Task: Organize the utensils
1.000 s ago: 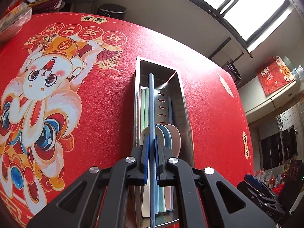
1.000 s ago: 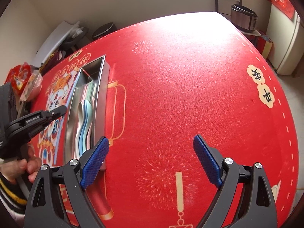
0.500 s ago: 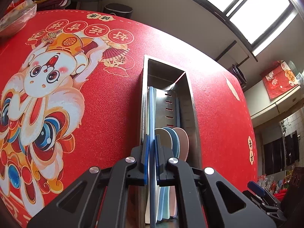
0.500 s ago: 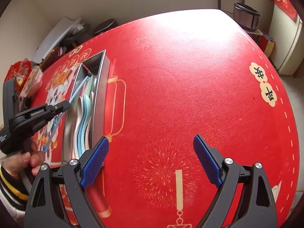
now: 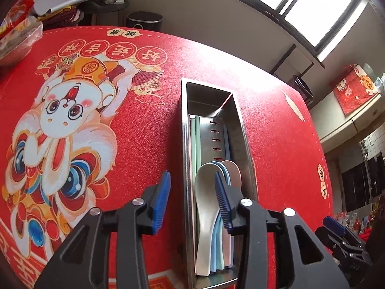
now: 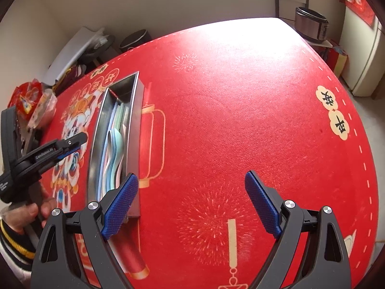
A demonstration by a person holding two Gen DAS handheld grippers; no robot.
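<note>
Several spoons (image 5: 211, 207) lie lengthwise in tray (image 5: 184, 168).

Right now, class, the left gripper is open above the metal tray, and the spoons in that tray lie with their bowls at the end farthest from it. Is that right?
Not quite. The left gripper is open, its jaws just parted and empty, but the spoons in the metal tray have their bowls at the near end, by the gripper. The left wrist view shows it.

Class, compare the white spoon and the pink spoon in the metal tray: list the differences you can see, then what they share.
The white spoon lies toward the left of the metal tray and on top of the stack, its bowl fully visible; the pink spoon lies toward the right, partly hidden behind the blue spoons. They share their shape and lie lengthwise, bowls pointing the same way.
</note>
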